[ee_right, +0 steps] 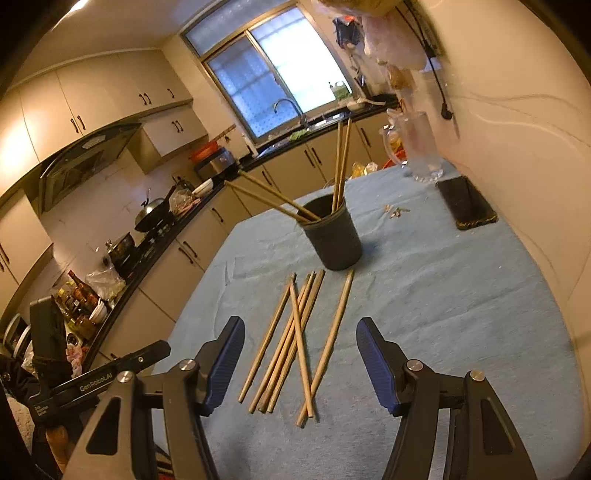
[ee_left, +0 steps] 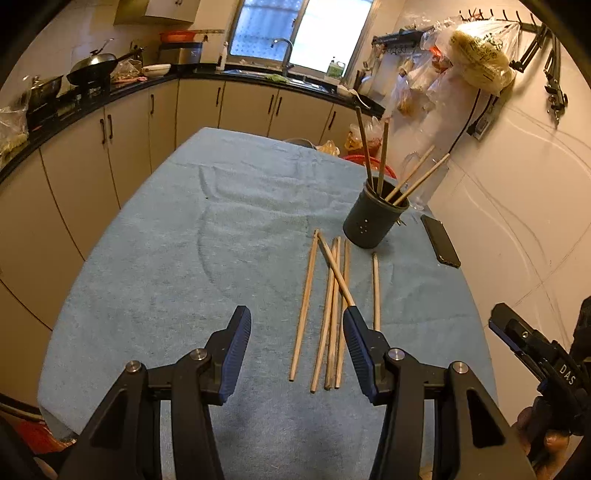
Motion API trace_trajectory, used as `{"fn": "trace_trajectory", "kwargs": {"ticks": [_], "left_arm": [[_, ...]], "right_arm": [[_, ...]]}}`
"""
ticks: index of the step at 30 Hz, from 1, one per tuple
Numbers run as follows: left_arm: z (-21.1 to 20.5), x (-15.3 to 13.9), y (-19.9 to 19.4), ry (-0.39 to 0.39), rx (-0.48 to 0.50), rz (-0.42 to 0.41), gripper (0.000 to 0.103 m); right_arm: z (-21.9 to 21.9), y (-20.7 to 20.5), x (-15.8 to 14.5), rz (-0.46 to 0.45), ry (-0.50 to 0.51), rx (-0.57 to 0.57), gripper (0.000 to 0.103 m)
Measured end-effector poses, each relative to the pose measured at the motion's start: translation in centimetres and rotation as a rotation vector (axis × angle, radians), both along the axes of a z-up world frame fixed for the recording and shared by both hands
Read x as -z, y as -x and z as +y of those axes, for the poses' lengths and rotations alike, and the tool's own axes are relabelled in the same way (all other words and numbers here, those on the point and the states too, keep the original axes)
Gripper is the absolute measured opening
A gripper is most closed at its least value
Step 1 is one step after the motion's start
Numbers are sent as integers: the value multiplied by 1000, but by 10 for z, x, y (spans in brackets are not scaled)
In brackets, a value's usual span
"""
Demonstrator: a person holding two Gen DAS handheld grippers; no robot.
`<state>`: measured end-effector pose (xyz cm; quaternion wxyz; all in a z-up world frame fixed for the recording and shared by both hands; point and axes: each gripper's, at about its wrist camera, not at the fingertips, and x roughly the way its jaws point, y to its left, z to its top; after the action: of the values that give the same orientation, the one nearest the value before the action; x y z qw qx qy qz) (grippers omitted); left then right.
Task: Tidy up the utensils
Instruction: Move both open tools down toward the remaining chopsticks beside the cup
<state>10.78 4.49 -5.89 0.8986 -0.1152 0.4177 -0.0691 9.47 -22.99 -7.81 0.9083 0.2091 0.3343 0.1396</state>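
On the blue towel-covered kitchen table (ee_left: 184,258), both the left gripper (ee_left: 297,328) and right gripper (ee_right: 300,341) hang spread and empty (nothing pinched) over the loose pale wooden chopsticks (ee_right: 291,343), so the next move, I judge, is pinching one for the dark round holder cup (ee_right: 334,236).

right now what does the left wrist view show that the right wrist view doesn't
Only the left wrist view: hook racks on the wall with a hanging plastic bag, and the right gripper at the frame's edge, seen from the side.

Only the right wrist view: the range hood, upper cabinets, bottles on the counter, and part of the left gripper's body.

Both: the blue cloth on the table, six loose chopsticks lying on it, the dark holder with four chopsticks standing in it, a black phone, the window, and each view's own jaws open and empty.
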Motion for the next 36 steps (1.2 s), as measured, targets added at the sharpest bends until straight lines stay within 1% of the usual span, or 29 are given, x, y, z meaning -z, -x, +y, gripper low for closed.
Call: {"fn": "trace_trajectory", "kwargs": {"ticks": [5,7,8,10,12,14,16,17,18,19,20,23,24,25,27,30,32,36], "left_arm": [[-8,4,-19,26,28,25,53],[-13,7,-31,34,37,37,53],[-15,9,-35,37,40,41,53],[-22,16,-54,49,47,67,53],[-29,22,-71,69,62,95,53],[-36,32,-91,94,76,136,53],[-39,40,-107,118,73,157,51],[-41,45,-119,130,65,180,50],[-42,49,-125,141,63,197,46],[-44,56,-137,168,69,226,42],[-46,59,-143,177,73,237,41],[-54,71,-166,194,61,273,33],[-55,73,-171,194,60,280,30],[-58,78,-180,194,55,301,23],[-61,84,-190,210,53,325,18],[-69,88,-198,164,48,332,17],[-75,93,-203,145,55,350,15],[-74,95,-206,101,36,371,15]], "right_arm": [[6,-19,10,48,11,-17,61],[8,-29,15,69,20,-31,56],[10,-35,17,80,29,-37,53],[12,-45,22,99,44,-44,51],[14,-59,29,121,54,-52,45],[12,-71,37,145,61,-43,44],[9,-83,44,166,54,-37,41],[7,-88,48,179,52,-29,40],[4,-95,52,192,50,-24,39],[1,-102,56,204,43,-19,38],[0,-106,58,211,38,-17,38],[-2,-123,65,233,31,-19,35],[-3,-129,68,239,31,-20,34],[-3,-135,70,246,31,-22,34],[-4,-144,74,258,27,-23,31],[-4,-154,80,270,21,-25,29],[-3,-160,84,277,20,-26,29],[-1,-171,90,296,12,-32,29]]}}
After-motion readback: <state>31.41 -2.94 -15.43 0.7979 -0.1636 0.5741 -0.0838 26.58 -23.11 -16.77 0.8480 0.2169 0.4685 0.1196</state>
